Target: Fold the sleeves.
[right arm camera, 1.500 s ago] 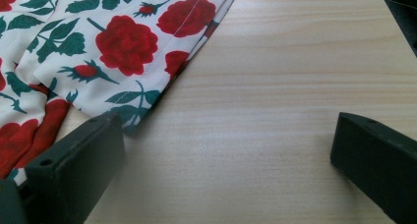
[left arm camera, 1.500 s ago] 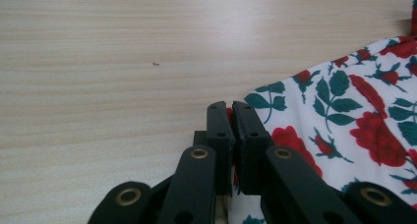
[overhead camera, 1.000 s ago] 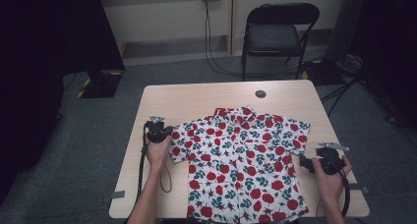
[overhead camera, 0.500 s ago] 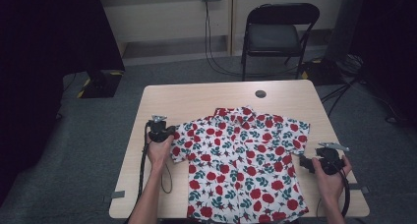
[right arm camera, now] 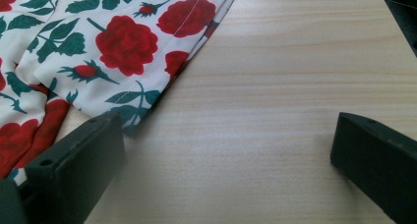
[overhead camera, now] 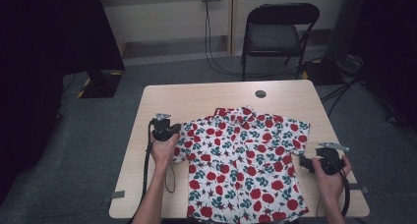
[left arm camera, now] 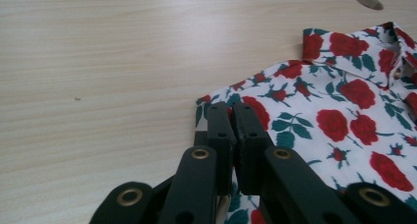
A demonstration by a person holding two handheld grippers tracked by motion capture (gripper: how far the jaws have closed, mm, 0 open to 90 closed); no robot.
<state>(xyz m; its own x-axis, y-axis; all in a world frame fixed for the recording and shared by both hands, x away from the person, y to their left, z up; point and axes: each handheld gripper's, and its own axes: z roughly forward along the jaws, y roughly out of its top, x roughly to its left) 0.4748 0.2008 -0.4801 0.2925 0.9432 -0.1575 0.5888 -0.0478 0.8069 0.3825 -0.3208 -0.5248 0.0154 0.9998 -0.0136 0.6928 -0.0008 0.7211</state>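
A white short-sleeved shirt (overhead camera: 241,160) printed with red roses and green leaves lies flat, front up, on the wooden table (overhead camera: 206,98), collar toward the far edge. My left gripper (overhead camera: 176,134) is shut on the edge of the shirt's left sleeve; in the left gripper view its jaws (left arm camera: 231,117) meet at the corner of the sleeve (left arm camera: 344,121). Near the right sleeve's hem (right arm camera: 123,37), my right gripper (overhead camera: 306,162) rests low over the table. Its jaws (right arm camera: 226,135) stand wide apart above bare wood, the left one at the cloth's edge.
A round cable hole (overhead camera: 260,94) sits in the tabletop beyond the collar. A black folding chair (overhead camera: 278,32) stands behind the table, with cables on the grey carpet (overhead camera: 221,62). Bare wood (left arm camera: 98,62) lies left of the shirt and beyond it.
My left gripper has risen slightly and shifted toward the shirt with the sleeve edge in it. The right gripper has kept still.
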